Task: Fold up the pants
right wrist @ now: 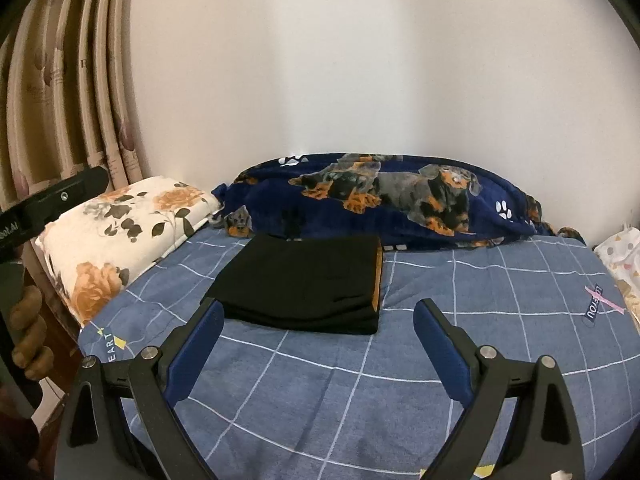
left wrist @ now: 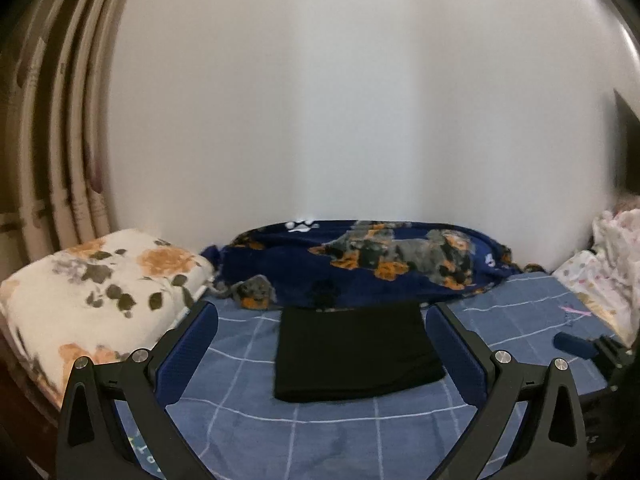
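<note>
Both grippers, left gripper (left wrist: 320,344) and right gripper (right wrist: 316,340), hang with jaws apart and empty above the bed's (right wrist: 360,392) near edge; we judge folding finished, since the pants (right wrist: 304,284) lie squared near the far edge.

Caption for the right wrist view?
Open right gripper hovers before folded black pants on a blue checked bedsheet.
</note>
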Motion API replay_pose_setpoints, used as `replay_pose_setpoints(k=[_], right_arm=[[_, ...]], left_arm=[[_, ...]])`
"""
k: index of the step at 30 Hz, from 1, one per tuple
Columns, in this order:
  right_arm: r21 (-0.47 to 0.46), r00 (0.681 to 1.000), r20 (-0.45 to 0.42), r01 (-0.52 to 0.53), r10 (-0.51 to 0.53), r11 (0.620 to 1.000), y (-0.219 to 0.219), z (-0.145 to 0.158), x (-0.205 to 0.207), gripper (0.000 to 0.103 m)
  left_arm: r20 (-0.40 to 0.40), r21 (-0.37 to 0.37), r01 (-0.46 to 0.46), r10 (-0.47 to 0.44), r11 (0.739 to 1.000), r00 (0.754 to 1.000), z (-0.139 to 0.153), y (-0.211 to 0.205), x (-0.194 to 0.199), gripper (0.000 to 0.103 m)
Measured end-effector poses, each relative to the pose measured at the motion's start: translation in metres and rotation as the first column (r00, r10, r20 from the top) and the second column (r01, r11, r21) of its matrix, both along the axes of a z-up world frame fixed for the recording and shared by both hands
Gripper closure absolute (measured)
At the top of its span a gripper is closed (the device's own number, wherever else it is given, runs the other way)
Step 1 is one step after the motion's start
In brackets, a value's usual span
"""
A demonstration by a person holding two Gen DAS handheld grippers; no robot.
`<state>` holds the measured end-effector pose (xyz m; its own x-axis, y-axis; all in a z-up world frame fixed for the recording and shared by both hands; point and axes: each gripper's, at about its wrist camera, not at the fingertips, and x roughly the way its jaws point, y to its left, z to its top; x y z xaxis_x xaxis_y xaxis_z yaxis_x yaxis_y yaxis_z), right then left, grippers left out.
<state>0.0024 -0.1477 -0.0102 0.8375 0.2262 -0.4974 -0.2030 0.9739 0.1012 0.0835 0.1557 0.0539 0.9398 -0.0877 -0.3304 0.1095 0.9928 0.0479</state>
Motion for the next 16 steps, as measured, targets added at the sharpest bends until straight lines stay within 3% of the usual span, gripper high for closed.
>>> replay_pose_setpoints(k=[3, 6, 11, 16], right_arm=[[0.001, 1.0, -0.004, -0.002, 0.002, 1.0, 0.001, -0.002, -0.001, 0.008], [0.001, 1.0, -0.01, -0.004, 0.004, 1.0, 0.002, -0.003, -0.001, 0.008], [-0.019, 1.0, -0.024, 0.005, -0.005, 1.0, 0.006, -0.006, 0.001, 0.008], [-0.044, 0.999, -0.042, 0.034, -0.035, 0.998, 0.007, -0.009, 0.004, 0.008]], left_arm=[[-0.006, 0.034, -0.008, 0.009, 0.999, 1.0, -0.007, -0.005, -0.002, 0.0], [-0.058, 0.012, 0.031, -0.03, 0.999, 0.998, -0.015, -0.011, -0.004, 0.0], [-0.034, 0.025, -0.004, 0.005, 1.0, 0.999, -0.025, -0.029, -0.018, 0.0], [-0.06, 0.016, -0.01, 0.011, 1.0, 0.998, -0.033, -0.036, -0.021, 0.0]])
